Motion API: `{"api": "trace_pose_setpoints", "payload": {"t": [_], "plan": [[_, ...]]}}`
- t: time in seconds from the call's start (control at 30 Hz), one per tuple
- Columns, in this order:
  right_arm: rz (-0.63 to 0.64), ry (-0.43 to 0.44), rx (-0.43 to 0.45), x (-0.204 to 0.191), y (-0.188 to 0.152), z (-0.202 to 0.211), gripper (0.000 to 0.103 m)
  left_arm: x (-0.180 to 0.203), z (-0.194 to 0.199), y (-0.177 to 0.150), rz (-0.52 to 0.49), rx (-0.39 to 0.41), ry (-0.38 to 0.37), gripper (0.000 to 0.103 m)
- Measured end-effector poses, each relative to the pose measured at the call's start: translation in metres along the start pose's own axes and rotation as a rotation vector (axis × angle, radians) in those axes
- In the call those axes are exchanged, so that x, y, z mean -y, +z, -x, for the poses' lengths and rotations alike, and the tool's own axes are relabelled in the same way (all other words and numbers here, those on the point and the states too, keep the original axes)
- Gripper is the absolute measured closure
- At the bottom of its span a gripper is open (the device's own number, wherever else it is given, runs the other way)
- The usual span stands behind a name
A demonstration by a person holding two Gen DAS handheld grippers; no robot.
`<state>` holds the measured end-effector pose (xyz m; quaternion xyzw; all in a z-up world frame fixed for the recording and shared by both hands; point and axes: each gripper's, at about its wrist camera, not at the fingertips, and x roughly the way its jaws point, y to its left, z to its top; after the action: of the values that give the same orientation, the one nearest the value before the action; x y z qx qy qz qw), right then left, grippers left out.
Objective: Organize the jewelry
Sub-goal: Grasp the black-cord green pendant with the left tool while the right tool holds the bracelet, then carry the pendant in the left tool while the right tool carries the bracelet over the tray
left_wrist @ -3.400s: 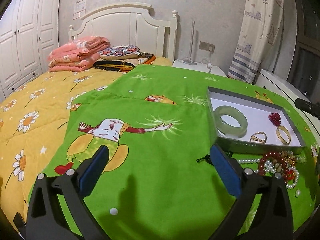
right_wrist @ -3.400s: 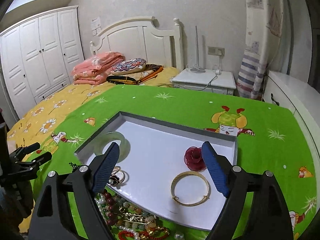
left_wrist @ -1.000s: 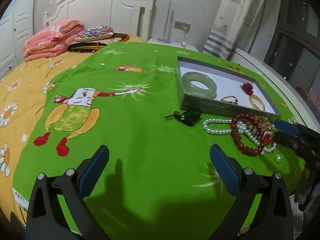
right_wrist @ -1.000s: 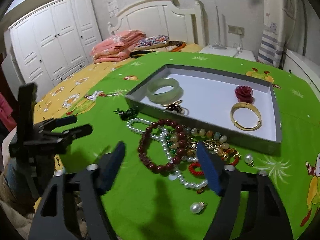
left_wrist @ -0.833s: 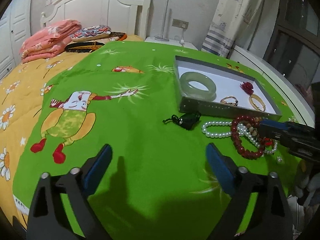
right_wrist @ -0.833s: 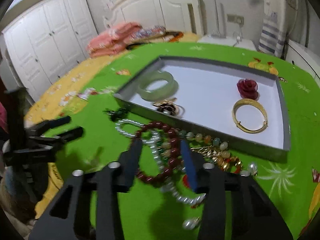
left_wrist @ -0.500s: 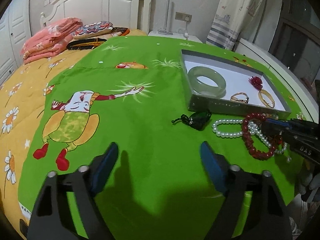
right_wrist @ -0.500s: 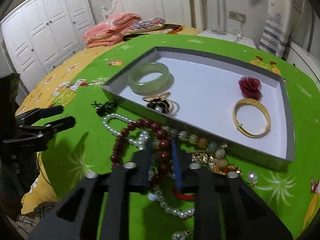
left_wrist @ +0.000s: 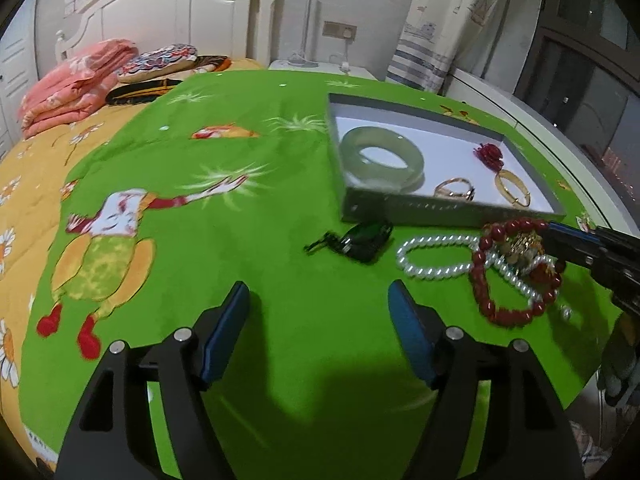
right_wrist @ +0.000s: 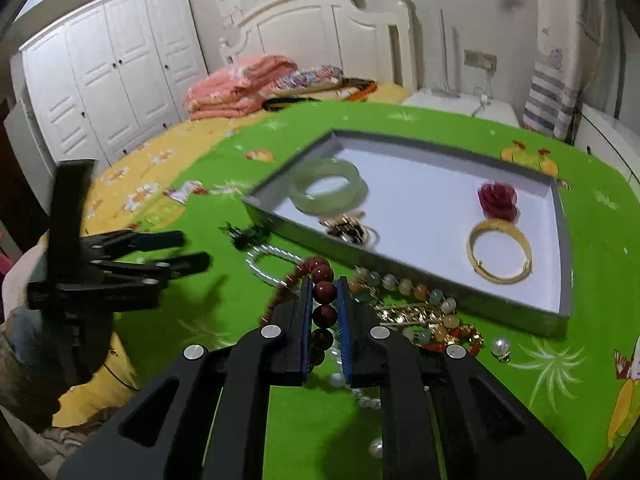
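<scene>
A dark red bead bracelet (right_wrist: pixel 323 274) lies in a jewelry pile on the green bedspread, and my right gripper (right_wrist: pixel 325 284) is shut on it. Around it are a pearl strand (right_wrist: pixel 264 264), a mixed bead bracelet (right_wrist: pixel 404 284) and a gold chain (right_wrist: pixel 412 314). Behind the pile, the grey tray (right_wrist: pixel 500 300) holds a jade bangle (right_wrist: pixel 304 200), a ring (right_wrist: pixel 348 230), a red rose (right_wrist: pixel 498 200) and a gold bangle (right_wrist: pixel 516 240). My left gripper (left_wrist: pixel 318 292) hovers open over bare bedspread, short of a black-green pendant (left_wrist: pixel 364 238). In that view the red bracelet (left_wrist: pixel 512 316) is at the right, by the right gripper (left_wrist: pixel 560 232).
Loose pearls (right_wrist: pixel 500 346) lie in front of the tray. Folded pink quilts (left_wrist: pixel 68 76) and pillows (left_wrist: pixel 160 60) are stacked at the headboard. A white wardrobe (right_wrist: pixel 112 72) stands at the left and a nightstand (right_wrist: pixel 460 104) behind the bed. The bed's edge runs close on the right.
My right gripper has closed on the red bead bracelet. The left gripper's jaws have narrowed somewhat and it has drifted toward the pendant and the tray.
</scene>
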<state>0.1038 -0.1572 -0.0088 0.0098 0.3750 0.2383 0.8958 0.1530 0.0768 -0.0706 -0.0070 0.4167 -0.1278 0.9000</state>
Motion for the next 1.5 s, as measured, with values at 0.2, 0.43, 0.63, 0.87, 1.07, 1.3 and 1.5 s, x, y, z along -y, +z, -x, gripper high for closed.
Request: {"api": "trace_pose_setpoints", "payload": {"t": [0.2,0.43,0.63,0.87,1.07,1.3,1.5], "plan": [[-0.005,0.020,0.030,-0.004,0.007,0.011,0.089,0.007,-0.018,0.018,-0.084,-0.041,-0.073,0.046],[0.020,0.043,0.002,-0.006,0.016,0.004,0.089,0.018,-0.030,0.032,-0.245,-0.083,-0.056,0.086],[0.049,0.060,0.009,-0.013,0.028,0.000,0.089,0.009,-0.024,0.023,-0.201,-0.023,-0.054,0.094],[0.049,0.054,0.033,-0.023,0.030,0.005,0.089,0.011,-0.005,0.021,-0.210,0.012,-0.037,0.094],[0.053,0.028,0.028,-0.024,0.034,0.012,0.089,0.013,0.014,0.024,-0.238,0.018,-0.033,0.094],[-0.034,0.015,0.049,-0.004,0.041,0.031,0.089,0.011,0.030,0.030,-0.259,0.040,-0.031,0.094],[-0.040,0.007,0.056,0.002,0.047,0.038,0.089,0.011,0.043,0.036,-0.238,0.090,-0.041,0.094]]}}
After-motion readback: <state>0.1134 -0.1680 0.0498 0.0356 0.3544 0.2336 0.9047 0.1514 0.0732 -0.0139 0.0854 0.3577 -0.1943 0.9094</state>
